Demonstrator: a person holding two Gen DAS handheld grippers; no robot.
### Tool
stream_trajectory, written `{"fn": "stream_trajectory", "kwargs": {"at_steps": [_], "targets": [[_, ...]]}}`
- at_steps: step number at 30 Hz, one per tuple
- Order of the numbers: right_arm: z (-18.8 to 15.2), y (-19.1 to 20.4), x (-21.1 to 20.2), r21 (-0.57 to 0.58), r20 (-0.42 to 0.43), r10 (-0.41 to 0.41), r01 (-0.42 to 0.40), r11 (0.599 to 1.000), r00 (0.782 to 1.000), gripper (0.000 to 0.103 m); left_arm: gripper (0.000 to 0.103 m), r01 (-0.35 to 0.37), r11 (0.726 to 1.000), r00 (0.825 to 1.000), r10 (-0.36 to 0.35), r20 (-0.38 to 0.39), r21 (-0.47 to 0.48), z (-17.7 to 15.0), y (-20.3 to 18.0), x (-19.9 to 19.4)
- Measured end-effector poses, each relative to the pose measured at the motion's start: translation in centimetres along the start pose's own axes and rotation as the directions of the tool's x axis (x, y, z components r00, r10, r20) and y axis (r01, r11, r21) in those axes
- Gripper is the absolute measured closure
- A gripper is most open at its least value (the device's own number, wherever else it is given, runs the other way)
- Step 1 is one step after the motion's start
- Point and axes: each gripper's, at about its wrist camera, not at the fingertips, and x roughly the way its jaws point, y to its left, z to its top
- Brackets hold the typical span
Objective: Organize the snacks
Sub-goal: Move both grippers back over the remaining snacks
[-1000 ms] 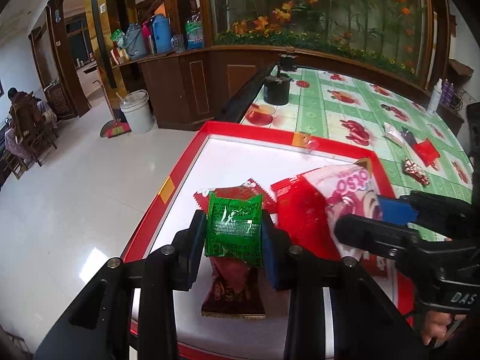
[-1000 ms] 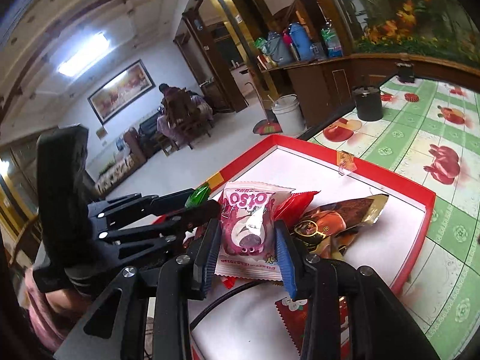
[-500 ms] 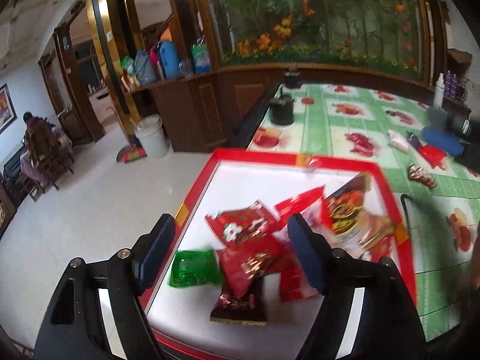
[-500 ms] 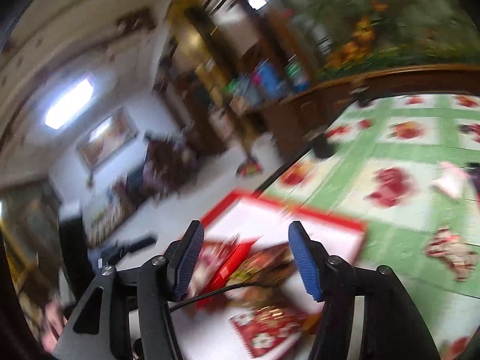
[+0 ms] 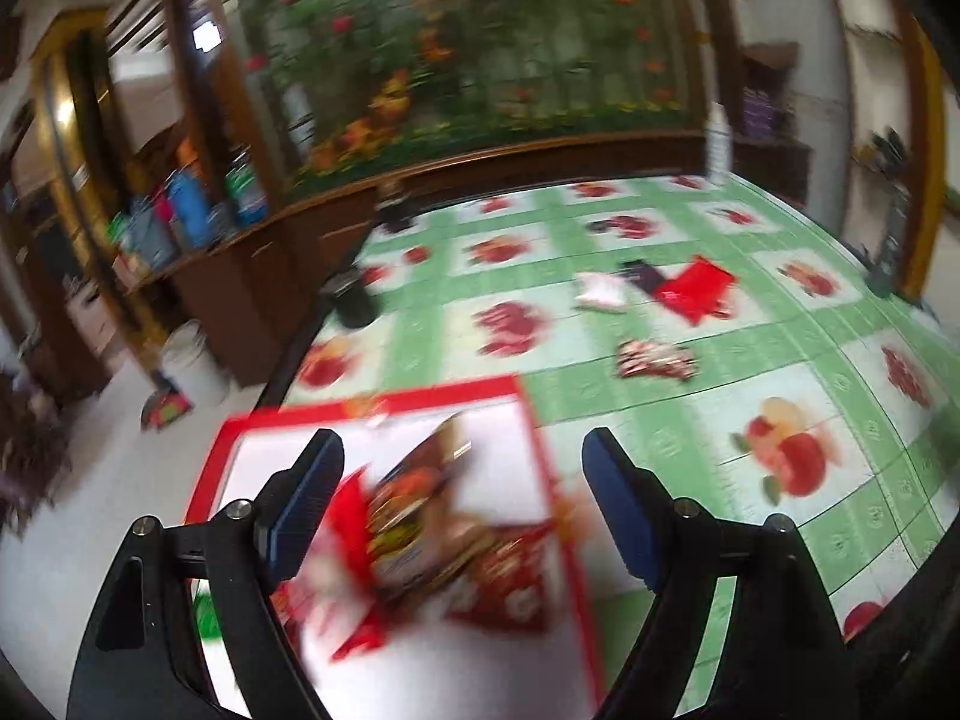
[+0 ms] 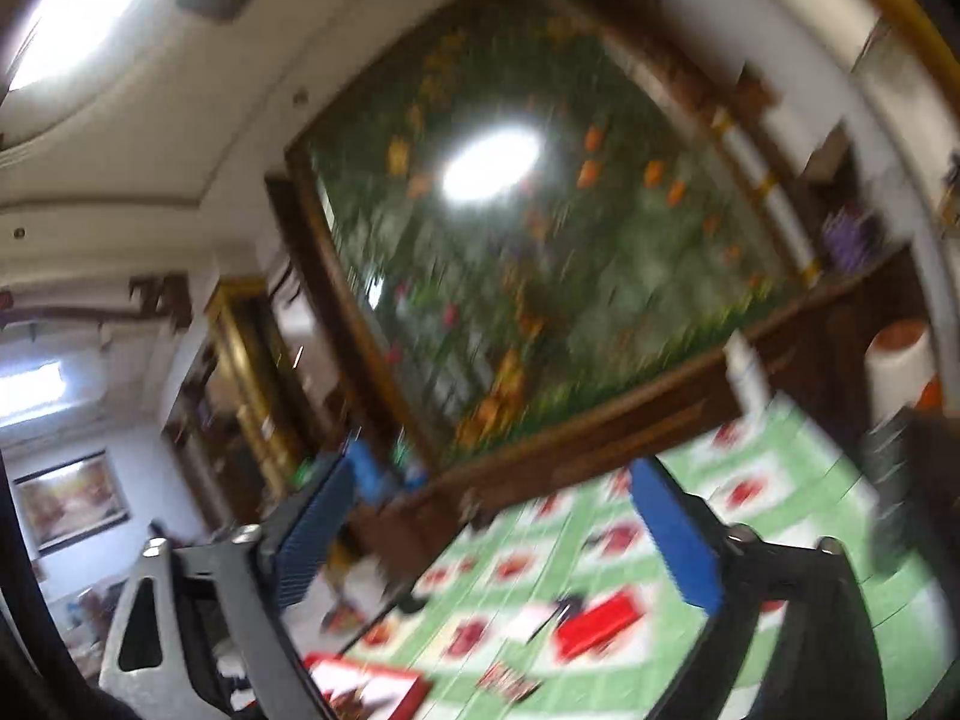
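A red-rimmed white tray (image 5: 258, 420) lies at the near left of the table and holds a blurred pile of snack packets (image 5: 420, 516), with a green one (image 5: 207, 618) at its left. Above the pile my left gripper (image 5: 462, 462) is opening, and nothing sits between its blue pads. On the green tablecloth beyond lie a red packet (image 5: 693, 288), a white one (image 5: 600, 294), a dark one (image 5: 645, 273) and a small patterned one (image 5: 654, 360). My right gripper (image 6: 489, 492) points up toward the back wall, jaws opening wide and empty; the red packet (image 6: 597, 624) and the tray corner (image 6: 414, 687) show below it.
A black pot (image 5: 354, 300) stands near the table's left edge and a white bottle (image 5: 717, 144) at its far edge. A wooden counter (image 5: 252, 264) with jugs, a flower mural (image 5: 480, 48) and a white bucket (image 5: 192, 360) on the floor lie beyond. Both views are motion-blurred.
Both grippers let go of their packets, the green one and the pink one, which now lie in the tray. The left gripper swung right and back; the right one rose and tilted up, away from the tray.
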Motion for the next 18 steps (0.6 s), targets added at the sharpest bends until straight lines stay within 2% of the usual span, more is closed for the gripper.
{"fn": "stream_trajectory", "kwargs": {"at_steps": [2, 3, 5, 7, 8, 10, 11, 13, 14, 15, 17, 18], "targets": [[0.6, -1.4, -1.1, 0.012, 0.027, -0.009, 0.009, 1.0, 1.0, 0.0, 0.016, 0.033, 0.998, 0.999, -0.033, -0.006, 0.05, 1.8, -2.0, 1.2], [0.4, -2.4, -0.7, 0.019, 0.003, -0.03, 0.03, 0.999, 1.0, 0.0, 0.016, 0.045, 0.998, 0.999, -0.043, -0.024, 0.055, 2.4, -2.6, 1.8], [-0.5, -4.1, 1.2, 0.031, -0.085, -0.092, 0.095, 0.995, 0.992, 0.0, 0.016, 0.095, 0.995, 0.992, -0.092, -0.091, 0.027, 4.3, -3.9, 4.0], [-1.9, -5.8, 3.9, 0.053, -0.169, -0.136, 0.147, 0.988, 0.976, 0.0, 0.016, 0.096, 0.995, 0.982, -0.099, -0.16, -0.025, 5.5, -4.6, 6.2], [-3.1, -6.8, 5.5, 0.067, -0.201, -0.147, 0.164, 0.984, 0.968, 0.0, 0.016, 0.085, 0.994, 0.969, -0.1, -0.224, -0.076, 6.2, -5.0, 7.9], [-5.0, -8.2, 8.0, 0.065, -0.228, -0.171, 0.19, 0.98, 0.959, 0.0, 0.016, 0.082, 0.984, 0.944, -0.128, -0.305, -0.161, 6.5, -5.7, 9.9], [-6.1, -8.8, 9.6, 0.062, -0.247, -0.186, 0.207, 0.976, 0.951, 0.0, 0.016, 0.051, 0.973, 0.926, -0.13, -0.353, -0.224, 6.7, -5.9, 11.3], [-8.3, -10.3, 12.3, 0.084, -0.304, -0.188, 0.222, 0.971, 0.934, 0.0, 0.016, 0.027, 0.956, 0.903, -0.149, -0.403, -0.293, 6.9, -6.5, 13.1], [-9.1, -11.0, 13.5, 0.1, -0.356, -0.186, 0.235, 0.967, 0.916, 0.0, 0.016, 0.02, 0.948, 0.893, -0.161, -0.421, -0.318, 7.0, -6.9, 13.9], [-9.7, -11.4, 14.3, 0.111, -0.398, -0.177, 0.239, 0.965, 0.9, 0.001, 0.016, 0.01, 0.944, 0.889, -0.16, -0.43, -0.331, 6.9, -7.5, 14.4], [-10.3, -11.8, 14.4, 0.158, -0.417, -0.118, 0.2, 0.967, 0.901, 0.001, 0.016, -0.037, 0.928, 0.879, -0.147, -0.454, -0.371, 6.9, -8.2, 15.8], [-10.4, -11.8, 14.3, 0.147, -0.419, -0.128, 0.206, 0.967, 0.899, 0.001, 0.016, -0.048, 0.92, 0.876, -0.148, -0.459, -0.39, 6.9, -8.6, 16.3]]}}
